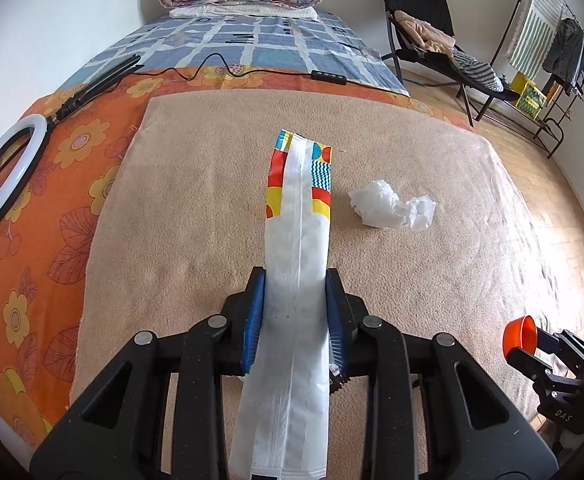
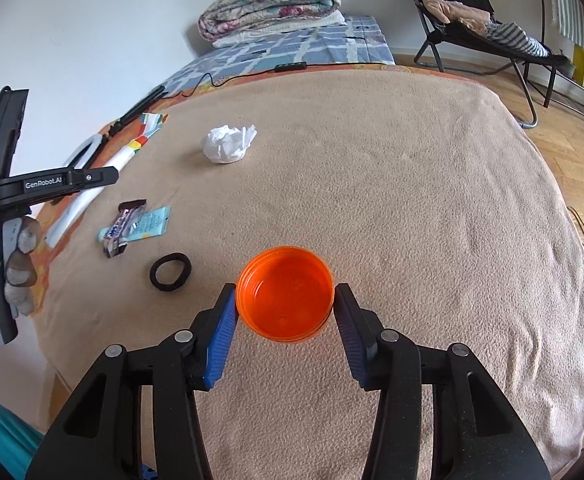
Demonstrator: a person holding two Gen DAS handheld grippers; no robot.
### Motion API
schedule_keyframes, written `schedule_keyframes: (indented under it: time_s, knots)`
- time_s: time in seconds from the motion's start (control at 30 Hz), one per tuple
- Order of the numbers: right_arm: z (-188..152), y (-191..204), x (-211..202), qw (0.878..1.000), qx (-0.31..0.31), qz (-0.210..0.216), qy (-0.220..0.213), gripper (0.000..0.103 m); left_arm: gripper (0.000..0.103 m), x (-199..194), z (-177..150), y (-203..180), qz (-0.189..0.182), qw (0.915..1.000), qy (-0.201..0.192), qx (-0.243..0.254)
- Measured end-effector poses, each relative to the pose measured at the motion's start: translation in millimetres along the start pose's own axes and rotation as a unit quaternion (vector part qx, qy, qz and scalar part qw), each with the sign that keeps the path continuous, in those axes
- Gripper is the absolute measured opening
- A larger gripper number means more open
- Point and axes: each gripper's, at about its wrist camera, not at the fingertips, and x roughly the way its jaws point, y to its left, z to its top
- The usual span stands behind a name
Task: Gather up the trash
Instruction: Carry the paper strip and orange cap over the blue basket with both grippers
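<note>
A: In the left wrist view, what did the left gripper [image 1: 295, 320] have?

B: It was clamped on a long paper bag [image 1: 297, 240], probably to carry the trash. The bag's near end ran off the bottom edge, so its mouth was hidden. A crumpled tissue [image 1: 391, 206] lay on the beige blanket [image 1: 192, 220] just beside it.

A: And the right wrist view?

B: The right gripper [image 2: 285, 320] squeezed an orange lid [image 2: 286, 294], hollow side up, likely bound for the bag. A wrapper [image 2: 126, 226], a hair tie [image 2: 170, 271] and the tissue [image 2: 228, 144] waited on the blanket. The wrapper's print was unreadable.
</note>
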Motion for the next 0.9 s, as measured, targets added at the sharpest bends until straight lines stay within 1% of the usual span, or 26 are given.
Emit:
schedule_keyframes:
  time_s: [0.33, 0.47, 0.67, 0.8, 0.9]
  knots:
    - [2.0, 17.6, -34.6, 0.999, -0.019, 0.001, -0.029, 0.047, 0.029, -56.9, -17.0, -21.4, -0.022, 0.9991, -0.026, 0.025]
    - [0.9, 27.6, -49.0, 0.999, -0.027, 0.002, -0.041, 0.047, 0.029, -81.8, -29.7, -29.6, -0.028, 0.9982, -0.040, 0.036]
    - [-6.4, 40.9, -68.9, 0.998, -0.038, 0.003, -0.055, 0.047, 0.029, -108.0, -57.4, -38.0, -0.031, 0.9970, -0.048, 0.054]
    - [-12.9, 47.1, -81.0, 0.997, -0.043, 0.004, -0.058, 0.047, 0.029, -118.9, -82.7, -40.4, -0.030, 0.9965, -0.041, 0.067]
    - [-18.7, 52.4, -91.4, 0.997, -0.051, 0.004, -0.062, 0.047, 0.029, -125.6, -102.6, -38.0, -0.034, 0.9967, -0.035, 0.065]
